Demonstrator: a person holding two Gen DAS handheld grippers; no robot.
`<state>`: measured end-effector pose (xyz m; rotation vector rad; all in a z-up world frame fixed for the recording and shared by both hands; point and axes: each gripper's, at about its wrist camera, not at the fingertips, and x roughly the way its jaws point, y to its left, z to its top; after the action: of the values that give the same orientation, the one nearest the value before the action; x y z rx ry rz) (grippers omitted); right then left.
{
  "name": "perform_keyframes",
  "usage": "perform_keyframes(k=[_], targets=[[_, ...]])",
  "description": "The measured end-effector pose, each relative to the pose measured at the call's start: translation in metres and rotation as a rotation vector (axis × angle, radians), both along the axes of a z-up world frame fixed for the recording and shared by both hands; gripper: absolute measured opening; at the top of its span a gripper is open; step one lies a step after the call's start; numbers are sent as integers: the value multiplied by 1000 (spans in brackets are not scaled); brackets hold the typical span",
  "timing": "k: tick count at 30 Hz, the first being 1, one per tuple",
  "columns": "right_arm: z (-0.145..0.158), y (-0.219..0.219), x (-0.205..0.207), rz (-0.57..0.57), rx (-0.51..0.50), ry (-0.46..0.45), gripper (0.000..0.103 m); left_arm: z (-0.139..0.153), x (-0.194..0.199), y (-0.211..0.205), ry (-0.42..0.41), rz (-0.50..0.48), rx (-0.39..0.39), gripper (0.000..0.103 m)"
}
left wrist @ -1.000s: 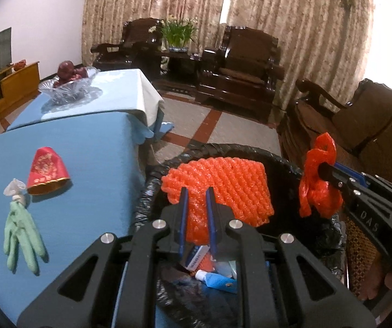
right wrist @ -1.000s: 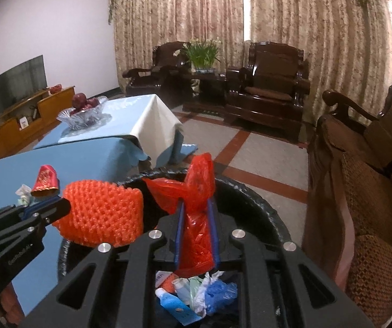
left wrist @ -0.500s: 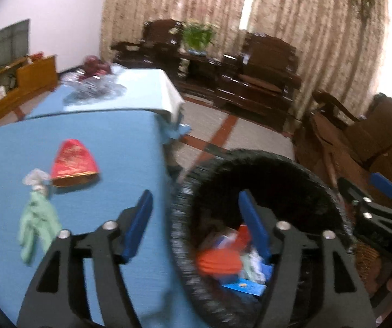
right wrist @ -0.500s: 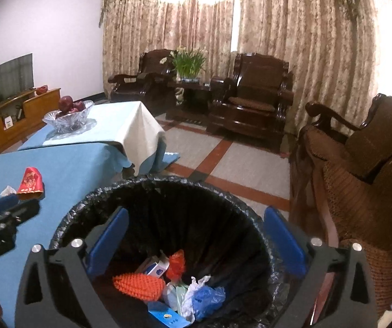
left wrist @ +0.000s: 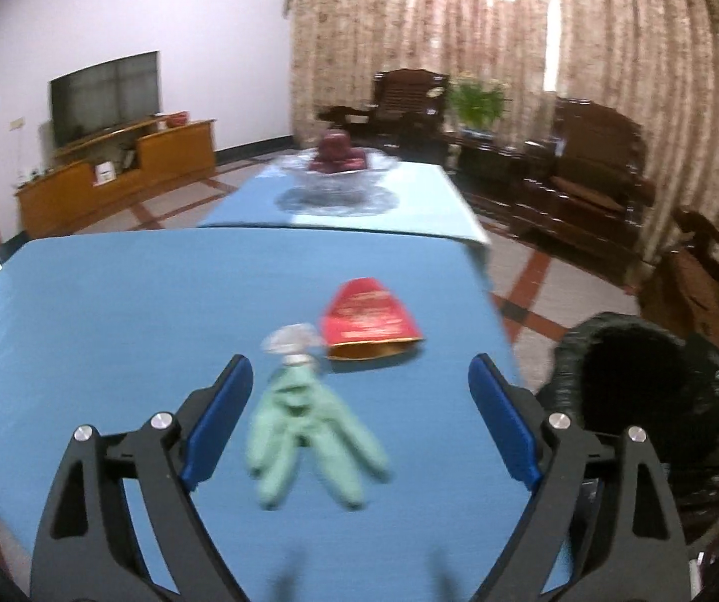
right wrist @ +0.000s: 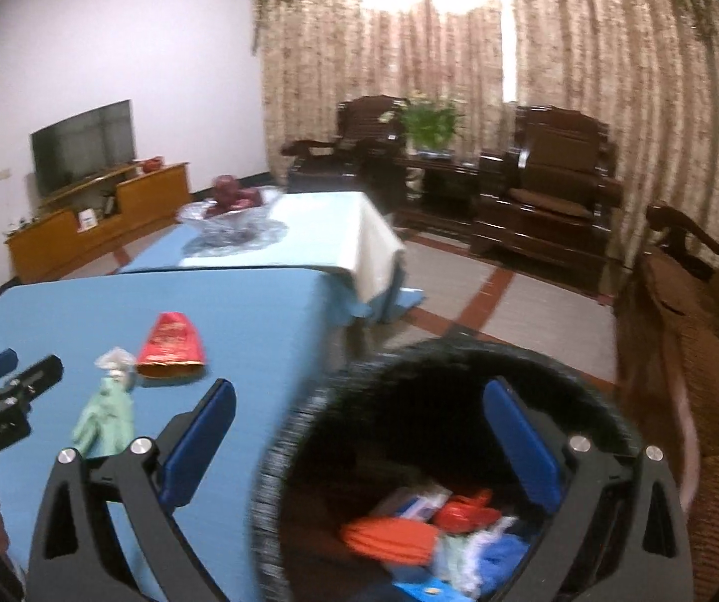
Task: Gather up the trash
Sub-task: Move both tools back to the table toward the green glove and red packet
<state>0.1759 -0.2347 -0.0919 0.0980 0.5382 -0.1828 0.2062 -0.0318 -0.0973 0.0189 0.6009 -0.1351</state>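
My left gripper [left wrist: 359, 363] hovers over the blue table [left wrist: 108, 326], its jaws still opening and gripping nothing. Below and between its fingers lies a pale green glove [left wrist: 309, 431]. A crumpled clear wrapper [left wrist: 291, 341] and a red-and-gold pouch [left wrist: 367, 318] lie just beyond it. My right gripper [right wrist: 359, 385] stands wide open and empty above the black-lined trash bin [right wrist: 449, 366]. An orange foam net [right wrist: 389, 537] and a red plastic bag [right wrist: 464, 509] lie in the bin among other trash. The right wrist view also shows the glove [right wrist: 106, 419], the pouch [right wrist: 171, 341] and the left gripper [right wrist: 23, 366].
A glass bowl of red fruit [left wrist: 336, 165] stands on the further table. The bin [left wrist: 625, 366] sits off the table's right edge. A brown sofa [right wrist: 700, 351] is to the right of the bin, dark wooden armchairs [right wrist: 555, 190] are at the back, and a TV cabinet [left wrist: 123, 175] is on the left.
Both grippers opened and dropped the orange net and the red bag into the bin. The left gripper swung left over the table to the glove; the right one also shifted left.
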Motion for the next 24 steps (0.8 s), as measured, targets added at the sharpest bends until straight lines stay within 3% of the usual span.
perform_keyframes(k=[10,24], targets=[[-1,64,51,138,52,-47,97,-12,19,58,28,105,-6,85],[-35,88,115,200,67,-5,97,-63,73,56,122,122,-6,85]])
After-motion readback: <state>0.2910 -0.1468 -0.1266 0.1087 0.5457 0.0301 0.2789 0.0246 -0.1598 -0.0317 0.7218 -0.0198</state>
